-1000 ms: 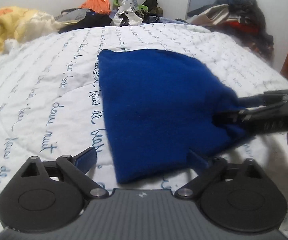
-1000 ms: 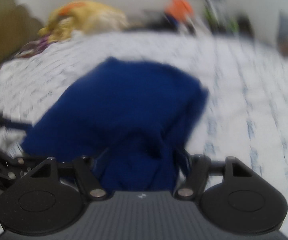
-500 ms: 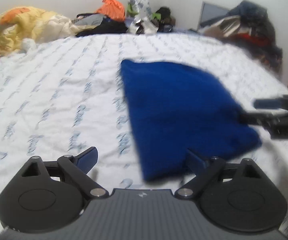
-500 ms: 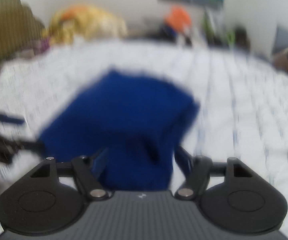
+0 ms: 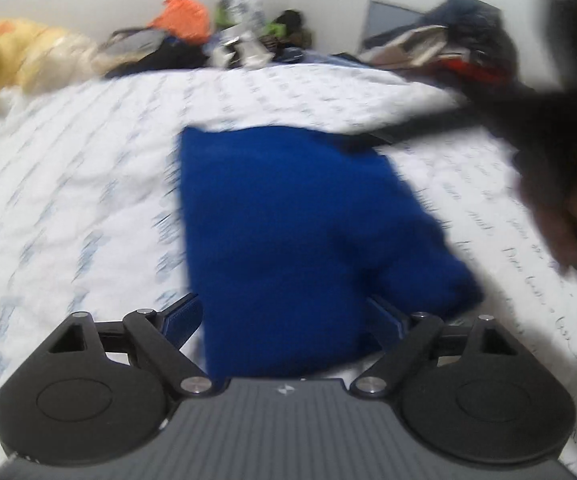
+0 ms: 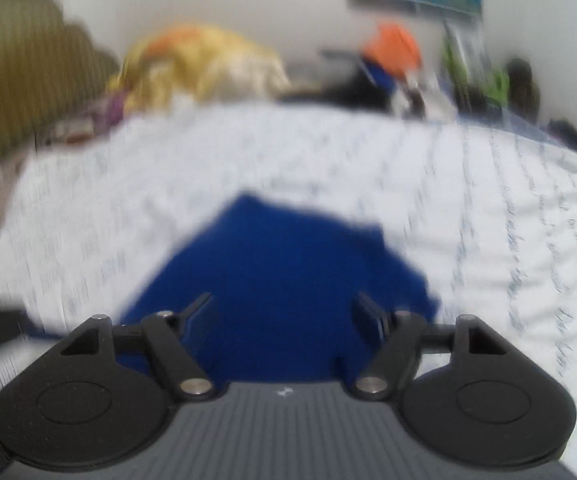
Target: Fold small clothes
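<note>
Between folds: the blue cloth (image 5: pixel 304 240) lies folded flat on the bed (image 5: pixel 88 184). The left gripper (image 5: pixel 288 316) stands wide, its jaws having just narrowed slightly, cloth between them but unpinched. The right gripper (image 6: pixel 284 312), also wide, hovers over the cloth's near edge. Next probably calls for regrasping an edge.

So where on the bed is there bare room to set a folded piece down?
Bare quilt left of the blue garment, up to the yellow bedding; another strip to its right. The far edge is crowded with piled clothes.
</note>
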Demonstrator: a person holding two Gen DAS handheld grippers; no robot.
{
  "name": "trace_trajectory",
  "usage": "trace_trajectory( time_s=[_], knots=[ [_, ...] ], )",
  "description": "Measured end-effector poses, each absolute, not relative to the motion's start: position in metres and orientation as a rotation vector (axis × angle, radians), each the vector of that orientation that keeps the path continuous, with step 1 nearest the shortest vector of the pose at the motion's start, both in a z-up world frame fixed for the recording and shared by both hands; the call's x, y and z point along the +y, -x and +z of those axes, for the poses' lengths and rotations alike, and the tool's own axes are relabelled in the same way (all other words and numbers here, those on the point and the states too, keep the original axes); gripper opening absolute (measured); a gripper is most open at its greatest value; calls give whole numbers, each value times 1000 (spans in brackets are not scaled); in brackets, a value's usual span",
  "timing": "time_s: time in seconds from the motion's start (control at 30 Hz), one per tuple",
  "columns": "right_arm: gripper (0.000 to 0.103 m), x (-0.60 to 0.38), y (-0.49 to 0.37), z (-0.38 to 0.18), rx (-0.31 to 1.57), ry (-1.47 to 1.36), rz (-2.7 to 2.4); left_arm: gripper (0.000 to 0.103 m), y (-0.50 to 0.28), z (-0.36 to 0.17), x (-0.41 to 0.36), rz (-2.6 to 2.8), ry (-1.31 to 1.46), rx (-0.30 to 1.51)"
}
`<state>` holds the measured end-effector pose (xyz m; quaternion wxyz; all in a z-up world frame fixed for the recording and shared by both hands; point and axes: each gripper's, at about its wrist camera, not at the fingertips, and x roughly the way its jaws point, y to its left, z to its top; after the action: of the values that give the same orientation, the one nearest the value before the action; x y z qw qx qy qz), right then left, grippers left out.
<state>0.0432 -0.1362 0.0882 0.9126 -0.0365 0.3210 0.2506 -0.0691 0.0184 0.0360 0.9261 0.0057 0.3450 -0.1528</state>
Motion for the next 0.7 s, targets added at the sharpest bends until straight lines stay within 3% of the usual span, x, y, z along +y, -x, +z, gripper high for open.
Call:
trace_trajectory(
  time_s=[0.13, 0.2, 0.37, 0.53, 0.67, 0.7],
  knots=[
    [75, -126, -94, 60, 790, 170, 463, 94, 52, 19, 0, -327, -75, 731],
    [89, -148, -103, 34, 814, 112, 451, 96, 54, 15, -3, -330, -97, 724],
    [90, -159, -103, 51, 857, 97, 417, 99, 55, 9, -3, -336, -94, 707],
    [91, -124, -95, 87, 701, 36, 524, 101, 56, 8, -3, -337, -99, 702],
    [90, -86, -123, 54, 864, 130, 565, 101, 58, 9, -3, -343, -97, 702],
    [97, -86, -127, 36, 879, 173, 550, 101, 58, 8, -3, -343, -96, 701]
  ],
)
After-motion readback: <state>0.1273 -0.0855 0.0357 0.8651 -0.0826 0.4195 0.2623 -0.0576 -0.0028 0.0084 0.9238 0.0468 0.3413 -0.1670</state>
